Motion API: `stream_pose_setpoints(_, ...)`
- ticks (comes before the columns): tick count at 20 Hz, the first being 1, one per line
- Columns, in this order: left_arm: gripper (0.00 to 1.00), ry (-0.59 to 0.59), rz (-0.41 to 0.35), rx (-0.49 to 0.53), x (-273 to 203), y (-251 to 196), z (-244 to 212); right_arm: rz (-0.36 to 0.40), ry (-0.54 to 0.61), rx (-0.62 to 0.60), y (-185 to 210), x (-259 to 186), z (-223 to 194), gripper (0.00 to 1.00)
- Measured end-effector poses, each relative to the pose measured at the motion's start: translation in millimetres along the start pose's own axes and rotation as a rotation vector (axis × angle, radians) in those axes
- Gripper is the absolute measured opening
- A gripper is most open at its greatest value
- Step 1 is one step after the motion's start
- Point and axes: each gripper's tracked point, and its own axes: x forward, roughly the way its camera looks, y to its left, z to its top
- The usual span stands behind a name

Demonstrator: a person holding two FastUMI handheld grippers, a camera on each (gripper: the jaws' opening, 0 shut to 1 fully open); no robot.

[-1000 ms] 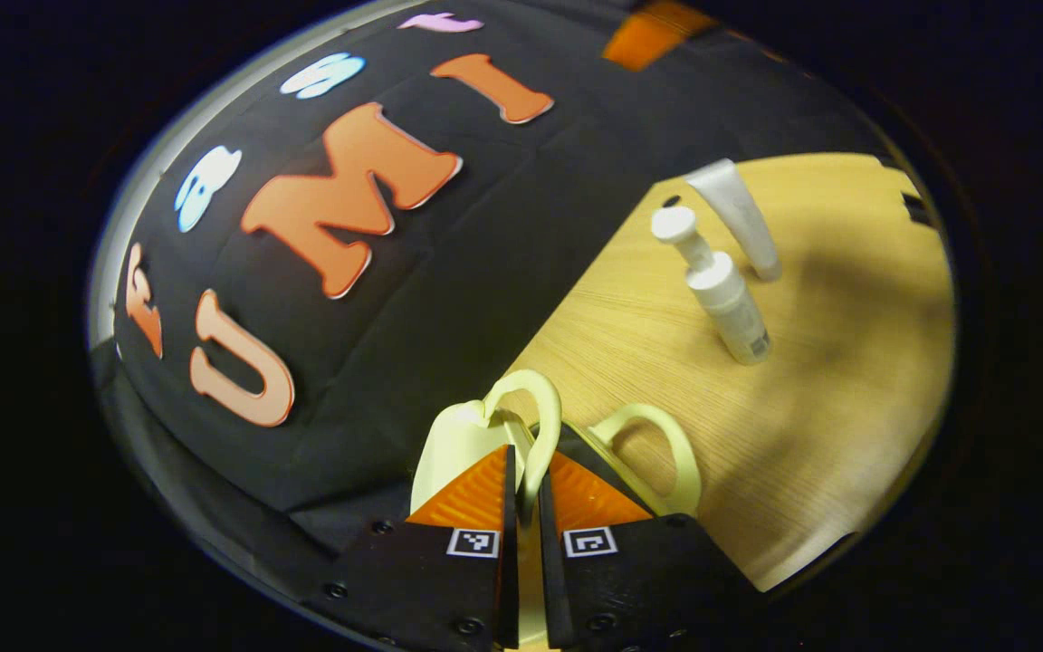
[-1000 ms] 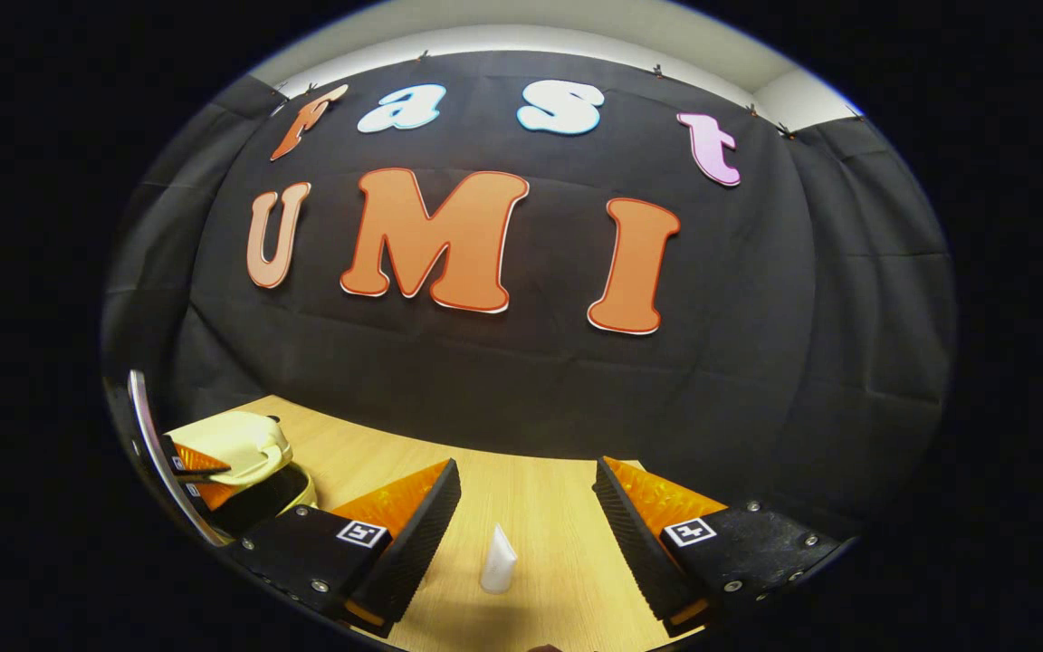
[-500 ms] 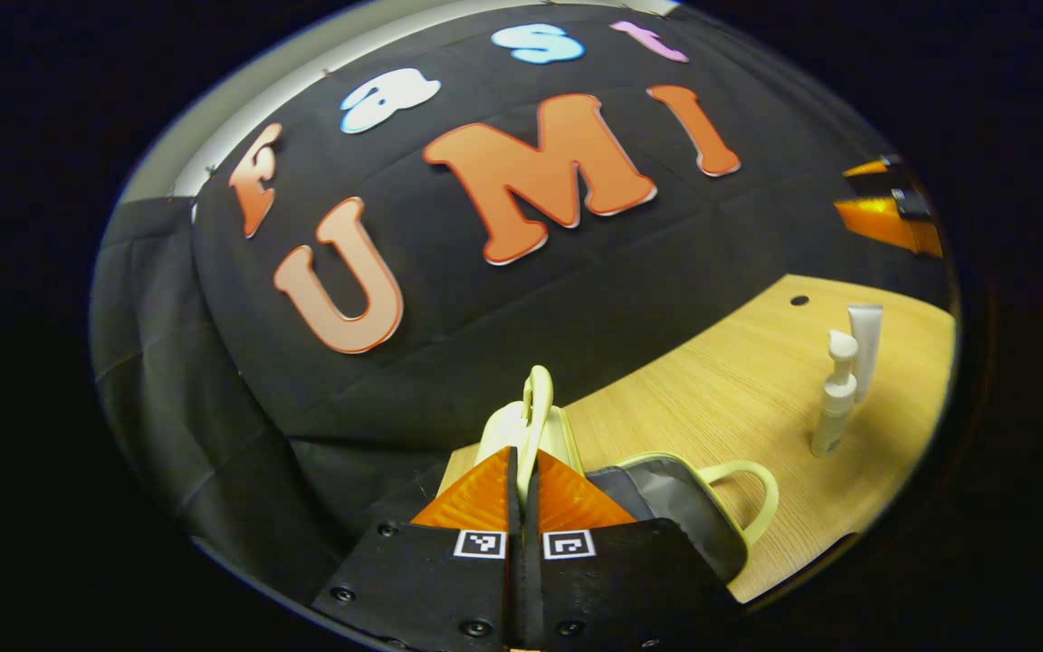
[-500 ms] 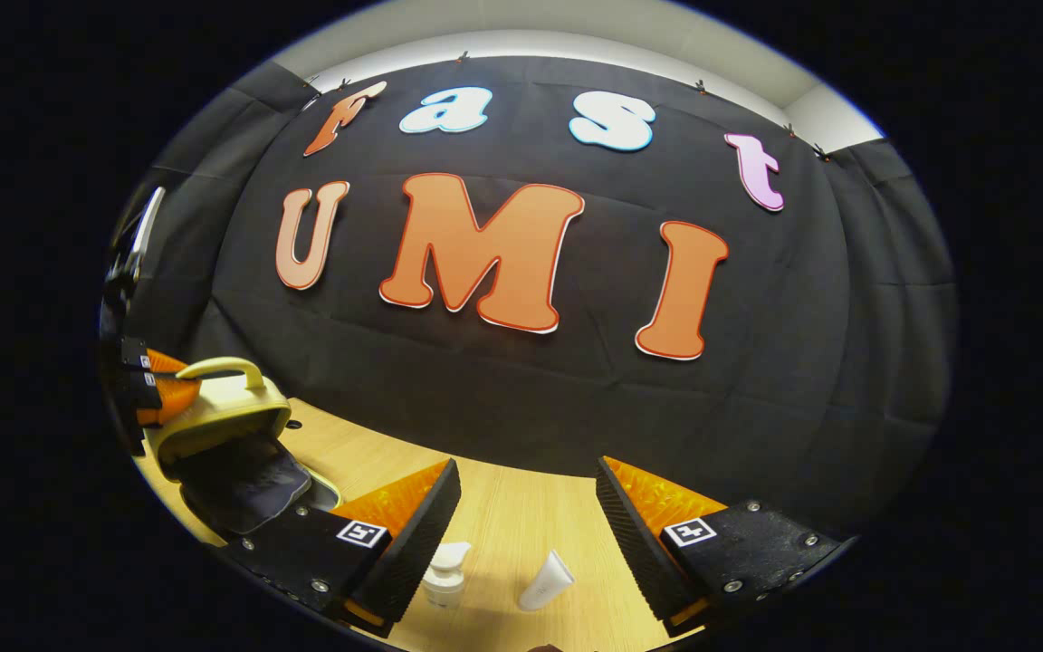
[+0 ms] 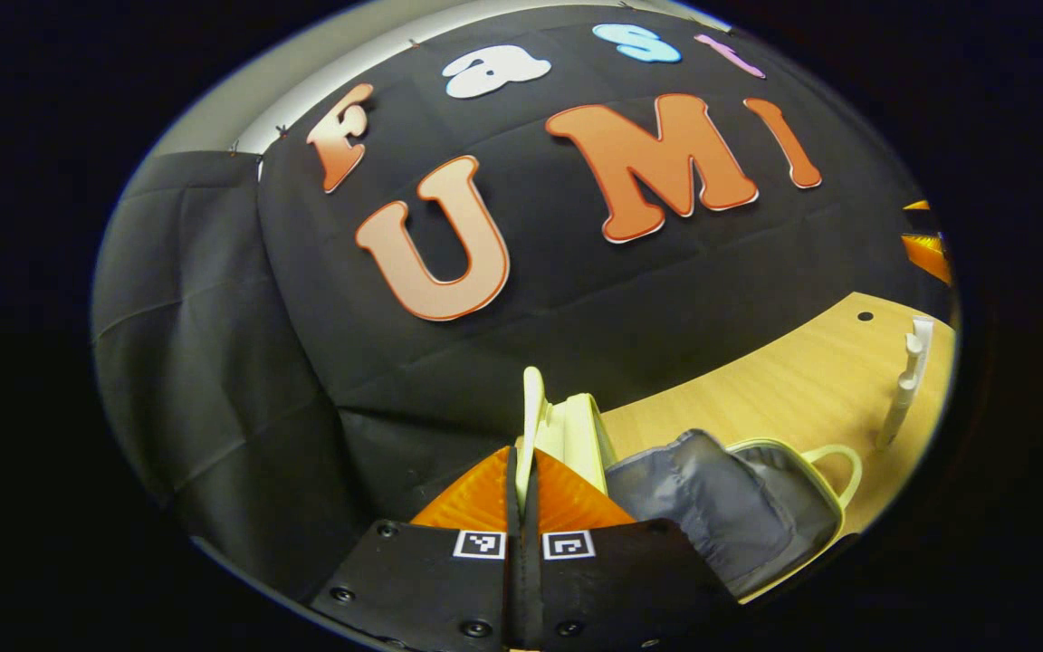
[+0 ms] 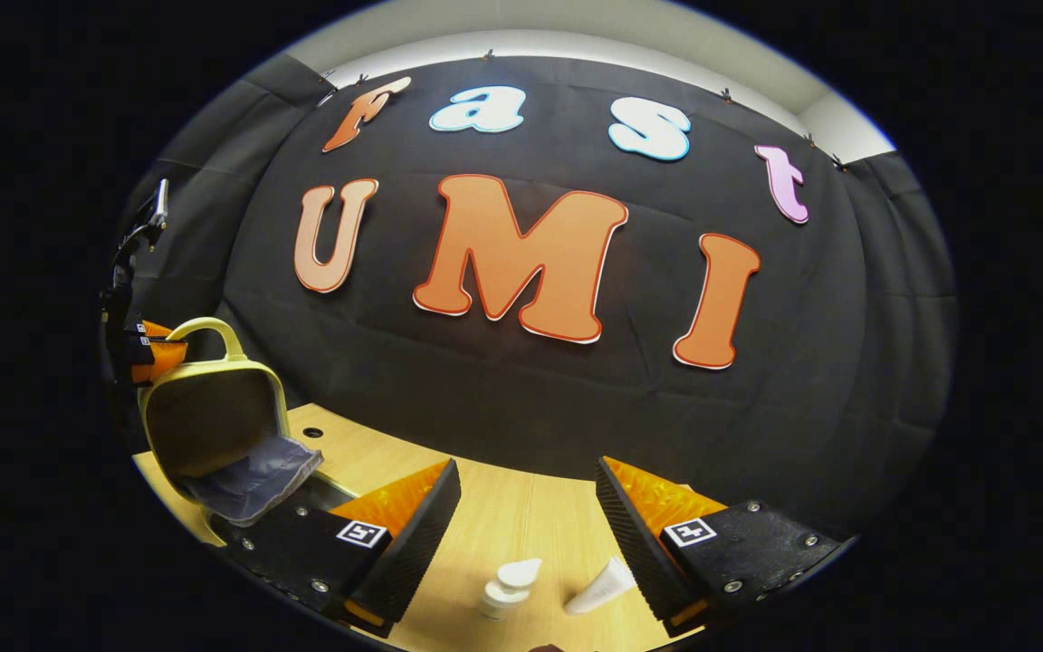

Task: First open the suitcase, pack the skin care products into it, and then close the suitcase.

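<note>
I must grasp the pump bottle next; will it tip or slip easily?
The pump bottle stands tall on a narrow base, so a sideways push probably tips it. Its smooth round body may slip; its small size suggests it is light. The right tool hangs open above it.

White squeeze tube (image 6: pixel 600 596): lower end cut by right gripper view's edge, cap end behind finger

White pump bottle (image 5: pixel 902 388) at left gripper view's rim: stretched, details unreadable

Pale yellow suitcase (image 6: pixel 214 412): lower half hidden behind right gripper's body
</note>
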Motion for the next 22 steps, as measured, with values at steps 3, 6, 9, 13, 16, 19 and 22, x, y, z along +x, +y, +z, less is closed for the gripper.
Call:
stream_pose_setpoints(3, 0.02, 0.038, 0.012, -0.063, 17.5, 34.1, -31.1, -0.003, 0.008, -0.001, 16.6, 0.2, 2.4, 0.95)
stream_pose_setpoints(6, 0.01, 0.092, 0.029, -0.1, 31.7, 63.8, -67.5, -0.006, 0.009, -0.017, 28.9, -1.5, 5.7, 0.95)
stream_pose_setpoints(9, 0.01, 0.162, 0.051, -0.137, 46.4, 89.0, -109.6, -0.007, 0.013, -0.028, 36.7, -2.9, 5.1, 0.95)
stream_pose_setpoints(13, 0.01, 0.32, 0.09, -0.154, 63.3, 106.1, -185.6, 0.023, 0.003, -0.024, 50.1, -3.7, 10.3, 0.95)
stream_pose_setpoints(16, 0.01, 0.381, 0.094, -0.182, 79.2, 102.6, -218.1, 0.024, -0.006, -0.043, 52.0, -1.9, 13.7, 0.95)
stream_pose_setpoints(19, 0.09, 0.426, 0.137, -0.179, 87.1, 99.3, -235.2, 0.017, 0.0, -0.047, 47.6, -2.2, 11.6, 0.95)
stream_pose_setpoints(22, 0.19, 0.394, 0.184, -0.19, 97.1, 99.1, -227.8, 0.006, 0.012, -0.044, 38.7, -3.7, 7.3, 0.95)
